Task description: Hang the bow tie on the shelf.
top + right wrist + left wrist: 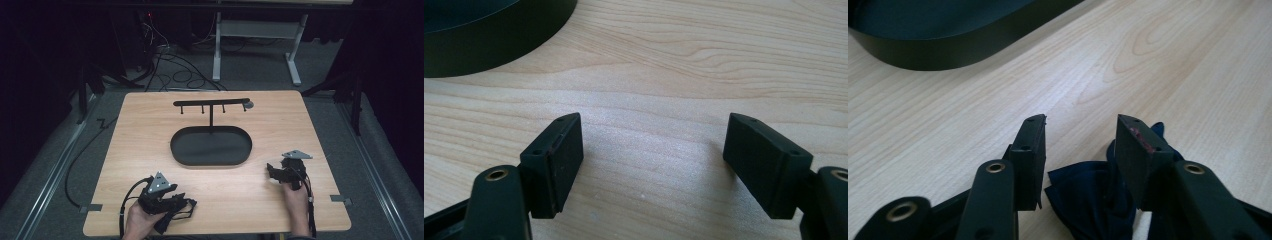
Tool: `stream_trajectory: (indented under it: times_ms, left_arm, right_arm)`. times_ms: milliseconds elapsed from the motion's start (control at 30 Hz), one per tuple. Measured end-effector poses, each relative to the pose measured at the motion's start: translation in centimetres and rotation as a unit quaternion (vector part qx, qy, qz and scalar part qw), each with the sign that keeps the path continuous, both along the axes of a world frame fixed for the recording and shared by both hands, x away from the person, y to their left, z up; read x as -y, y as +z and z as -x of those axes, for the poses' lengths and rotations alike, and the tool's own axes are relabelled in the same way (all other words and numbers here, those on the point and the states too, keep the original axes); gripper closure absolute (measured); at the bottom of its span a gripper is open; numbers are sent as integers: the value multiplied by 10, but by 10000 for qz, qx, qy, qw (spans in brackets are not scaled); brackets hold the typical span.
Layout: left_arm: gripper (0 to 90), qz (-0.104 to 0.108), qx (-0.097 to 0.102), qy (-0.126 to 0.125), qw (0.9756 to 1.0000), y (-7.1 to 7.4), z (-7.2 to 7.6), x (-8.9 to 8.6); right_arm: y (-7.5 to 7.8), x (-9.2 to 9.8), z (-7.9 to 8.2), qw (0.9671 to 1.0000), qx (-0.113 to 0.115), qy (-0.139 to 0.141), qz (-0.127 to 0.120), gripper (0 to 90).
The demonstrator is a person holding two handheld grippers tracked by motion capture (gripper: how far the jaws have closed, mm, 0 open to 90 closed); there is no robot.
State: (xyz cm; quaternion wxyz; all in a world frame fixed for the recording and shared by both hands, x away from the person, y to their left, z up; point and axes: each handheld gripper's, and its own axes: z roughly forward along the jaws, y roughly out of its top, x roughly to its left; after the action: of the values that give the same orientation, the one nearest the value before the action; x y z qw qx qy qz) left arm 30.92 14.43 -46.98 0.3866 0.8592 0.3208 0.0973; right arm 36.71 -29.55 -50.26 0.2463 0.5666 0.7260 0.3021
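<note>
A dark navy cloth [1088, 200], crumpled like a bow tie, lies on the wooden table [150, 150] near its front left edge. My left gripper [1081, 125] sits low over it with the jaws partly apart. The cloth lies between them, bunched against the right pad [1135, 155]; I see no clear squeeze on it. In the high view the left gripper [187, 202] points right, held by a hand. My right gripper [654, 122] rests at the front right [272, 172], wide open over bare wood, nothing between its jaws.
A black oval tray [210, 145] sits mid-table, its wall also showing in the gripper views [948, 45] [484, 35]. Behind it stands a black T-shaped rack [211, 103] with several small hooks. Cables trail off the table's front left.
</note>
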Motion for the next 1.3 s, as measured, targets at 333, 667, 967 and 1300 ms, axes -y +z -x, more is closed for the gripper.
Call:
stream_trajectory:
  times_ms: [333,667,967,1300]
  left_arm:
    - [652,-132,-212,-315,9992,-8,1,10]
    - [878,-184,-473,-461,9976,-13,3,20]
    - [890,-325,-359,-610,9970,-5,-1,17]
    - [890,-227,-168,-474,9985,7,-6,12]
  right_arm:
    - [0,0,0,10000,1,0,-2,251]
    - [0,0,0,10000,7,2,-7,251]
    - [0,0,0,10000,1,-5,-18,251]
    - [0,0,0,10000,2,3,-11,251]
